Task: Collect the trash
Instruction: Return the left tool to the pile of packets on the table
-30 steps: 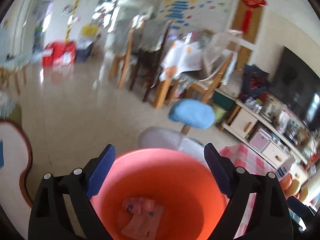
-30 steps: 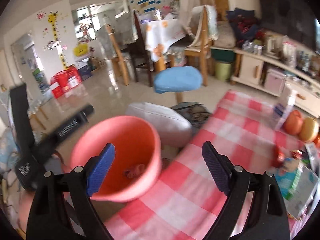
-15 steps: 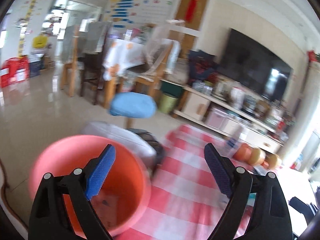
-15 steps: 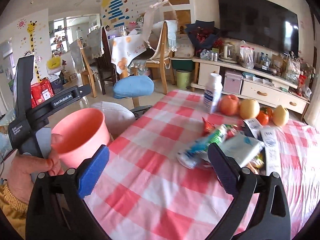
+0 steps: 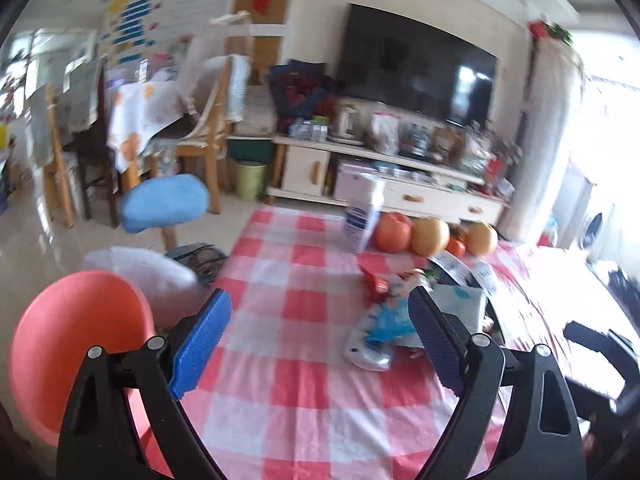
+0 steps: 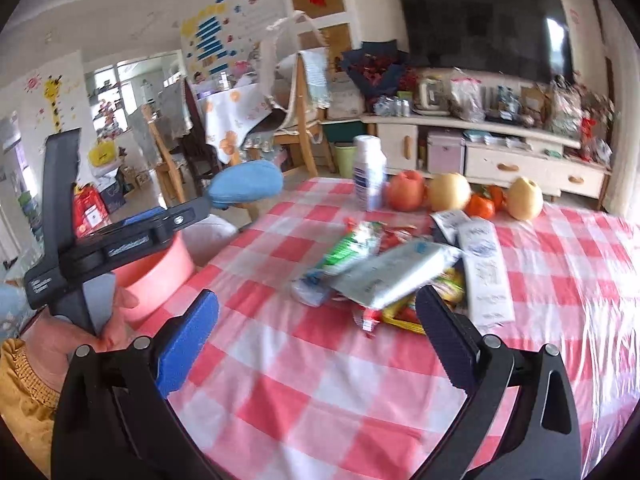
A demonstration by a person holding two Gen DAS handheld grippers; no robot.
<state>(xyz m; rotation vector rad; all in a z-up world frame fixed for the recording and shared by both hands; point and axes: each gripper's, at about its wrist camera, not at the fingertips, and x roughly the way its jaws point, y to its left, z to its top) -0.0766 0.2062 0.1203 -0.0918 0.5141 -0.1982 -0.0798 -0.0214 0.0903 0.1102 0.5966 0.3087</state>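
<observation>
- The right gripper (image 6: 316, 344) hangs over the near part of the bench (image 6: 280, 392), jaws spread wide with nothing between them. The left gripper (image 5: 320, 344) is likewise wide open and empty, a little further left, near the bench's left edge.
- The bin (image 5: 76, 344), a pink bucket, sits off the bench's left edge, beside the left gripper; from the right wrist view its rim (image 6: 160, 264) is partly hidden behind the left gripper's body. Judgement: it is a sideways reach from the trash, so anything carried loosely may drop on the cloth or floor short of it.
- The trash pile (image 6: 384, 276) lies mid-bench, just beyond the right gripper: a pale flat packet (image 6: 396, 272) on top, a green-and-white wrapper (image 6: 356, 244) to its left, red and yellow scraps underneath, and a long white sachet (image 6: 484, 272) at its right side.
- Risk: the pieces overlap, so closing on the top packet could drag or flick its neighbours, or pinch two at once and shed one on the way.
- Risk: the thin, slick-looking wrappers may slip from the pads, or the fingers may catch the checked cloth and pull it.
- Further back, the bottle (image 6: 368, 172) stands upright, with fruit (image 6: 448, 192) in a row to its right. These look like keepers; a long overshoot past the pile could tip the bottle or roll the fruit.
</observation>
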